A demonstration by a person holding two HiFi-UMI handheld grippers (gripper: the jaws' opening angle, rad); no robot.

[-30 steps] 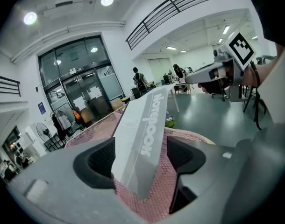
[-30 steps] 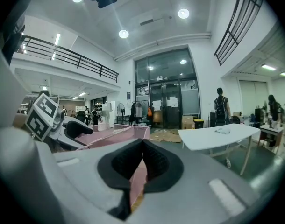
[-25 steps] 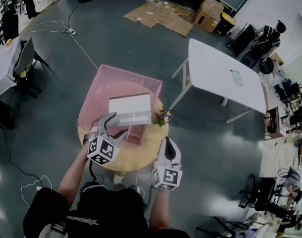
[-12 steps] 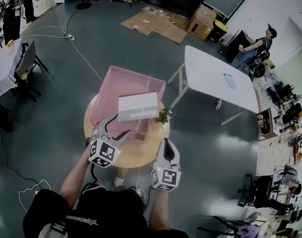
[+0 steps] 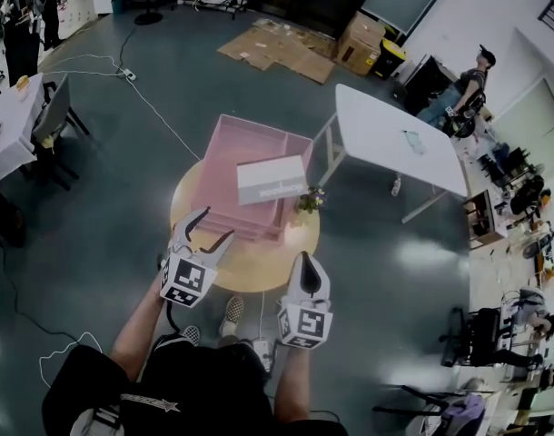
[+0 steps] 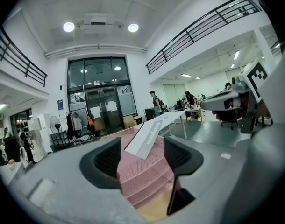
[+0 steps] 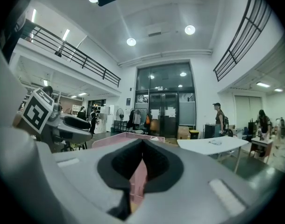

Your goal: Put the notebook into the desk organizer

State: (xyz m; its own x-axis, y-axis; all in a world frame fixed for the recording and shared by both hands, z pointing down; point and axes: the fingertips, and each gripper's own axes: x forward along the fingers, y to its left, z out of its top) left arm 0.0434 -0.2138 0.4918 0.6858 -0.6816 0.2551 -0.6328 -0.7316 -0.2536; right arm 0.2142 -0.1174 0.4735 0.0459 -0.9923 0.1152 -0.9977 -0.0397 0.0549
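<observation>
Head view | notebook (image 5: 272, 179) is seen resting tilted on the pink desk organizer (image 5: 230, 153) on the round table (image 5: 259, 269), apart from both grippers | left gripper (image 5: 207, 229) is held short of the organizer, jaws spread but closing, nothing between its fingers (image 6: 106, 158) | right gripper (image 5: 305, 259) is kept clenched, jaws together, empty

We see a round yellow wooden bench (image 5: 252, 267) standing on the grey floor (image 5: 104, 180). Two things sit directly on it: a pink mesh desk organizer (image 5: 241, 163) across the far half, and a small bunch of flowers (image 5: 311, 200) just beside the organizer's right side.
</observation>
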